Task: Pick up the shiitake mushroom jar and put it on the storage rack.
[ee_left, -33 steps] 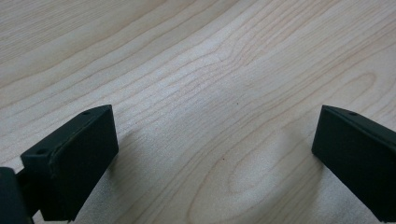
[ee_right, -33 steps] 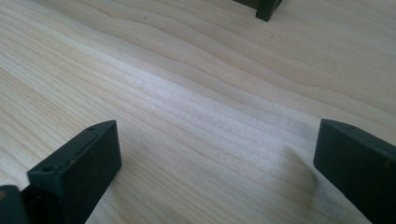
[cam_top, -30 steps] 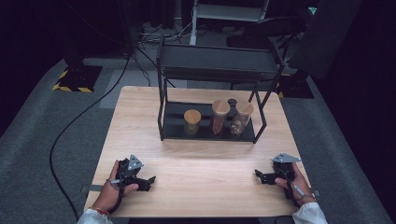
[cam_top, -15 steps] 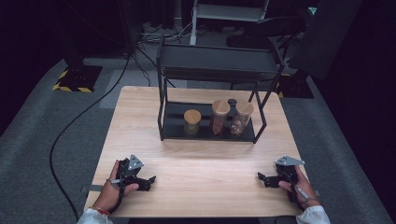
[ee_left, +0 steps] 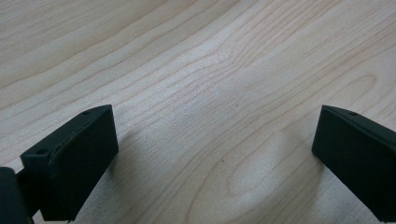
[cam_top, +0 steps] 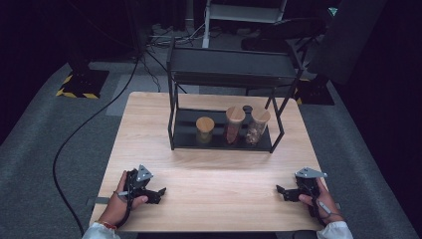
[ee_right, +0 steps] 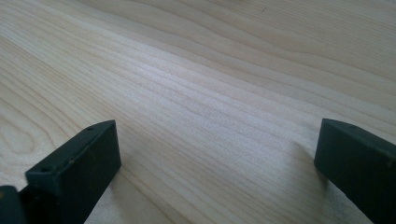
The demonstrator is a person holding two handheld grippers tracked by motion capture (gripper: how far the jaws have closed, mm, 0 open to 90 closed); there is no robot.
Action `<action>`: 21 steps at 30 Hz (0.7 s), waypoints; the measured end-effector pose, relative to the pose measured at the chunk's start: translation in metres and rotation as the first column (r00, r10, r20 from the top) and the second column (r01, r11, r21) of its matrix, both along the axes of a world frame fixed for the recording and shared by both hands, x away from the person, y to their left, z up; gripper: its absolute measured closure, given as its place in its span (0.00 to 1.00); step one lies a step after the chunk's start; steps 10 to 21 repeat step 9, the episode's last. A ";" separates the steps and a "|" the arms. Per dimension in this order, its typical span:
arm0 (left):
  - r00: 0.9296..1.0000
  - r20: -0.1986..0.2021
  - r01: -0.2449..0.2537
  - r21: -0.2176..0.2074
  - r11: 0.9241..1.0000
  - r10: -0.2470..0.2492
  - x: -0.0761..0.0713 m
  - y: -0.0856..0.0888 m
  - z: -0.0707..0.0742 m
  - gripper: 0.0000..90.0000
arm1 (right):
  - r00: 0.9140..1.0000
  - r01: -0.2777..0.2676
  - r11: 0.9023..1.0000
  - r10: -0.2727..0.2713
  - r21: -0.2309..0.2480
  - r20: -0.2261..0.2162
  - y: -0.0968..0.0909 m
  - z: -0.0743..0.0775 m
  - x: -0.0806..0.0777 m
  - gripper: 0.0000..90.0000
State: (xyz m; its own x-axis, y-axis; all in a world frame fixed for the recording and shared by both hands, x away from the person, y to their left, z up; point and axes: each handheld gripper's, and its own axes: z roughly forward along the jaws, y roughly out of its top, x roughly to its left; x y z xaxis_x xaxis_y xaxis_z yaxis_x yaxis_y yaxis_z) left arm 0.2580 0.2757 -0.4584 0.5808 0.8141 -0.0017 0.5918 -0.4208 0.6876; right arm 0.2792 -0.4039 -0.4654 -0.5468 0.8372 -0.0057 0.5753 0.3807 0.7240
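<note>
High view: the left tongs (cam_top: pixel 158 191) lie low on the tabletop (cam_top: pixel 219 169) near its front left corner, held in the left hand (cam_top: pixel 122 196), jaws pointing toward the middle of the front edge. The right tongs (cam_top: pixel 280 191) sit near the front right corner in the right hand (cam_top: pixel 313 196), jaws pointing back at the left pair. The two are well apart, with bare wood between them. Ahead of both, well beyond the jaws, stands a black rack (cam_top: pixel 226 74). On its lower shelf are three jars with wooden lids: a short jar (cam_top: pixel 204 129) nearest the left tongs' side, a tall jar (cam_top: pixel 235 123) in the middle, and a third jar (cam_top: pixel 259 124) just beside it, toward the right tongs' side. A small dark thing (cam_top: pixel 247 109) stands behind the last two; I cannot tell what it is. Neither pair of tongs is near the jars.

Left gripper view: the left tongs (ee_left: pixel 215 154) stand wide open, holding nothing. Wood grain runs between the jaws, which sit close over the tabletop (ee_left: pixel 210 70) and cast shadows on it.

Right gripper view: the right tongs (ee_right: pixel 217 154) are likewise spread wide and hold nothing, close above the tabletop (ee_right: pixel 210 70).
</note>
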 end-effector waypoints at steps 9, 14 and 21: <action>1.000 -0.001 0.003 0.000 1.000 -0.003 0.000 0.000 0.000 0.00 | 1.000 0.000 1.000 0.000 0.000 0.000 0.000 0.000 0.000 0.00; 1.000 -0.001 0.003 0.000 1.000 -0.003 0.000 0.000 0.000 0.00 | 1.000 0.000 1.000 0.000 0.000 0.000 0.000 0.000 0.000 0.00; 1.000 -0.001 0.003 0.000 1.000 -0.003 0.000 0.000 0.000 0.00 | 1.000 0.000 1.000 0.000 0.000 0.000 0.000 0.000 0.000 0.00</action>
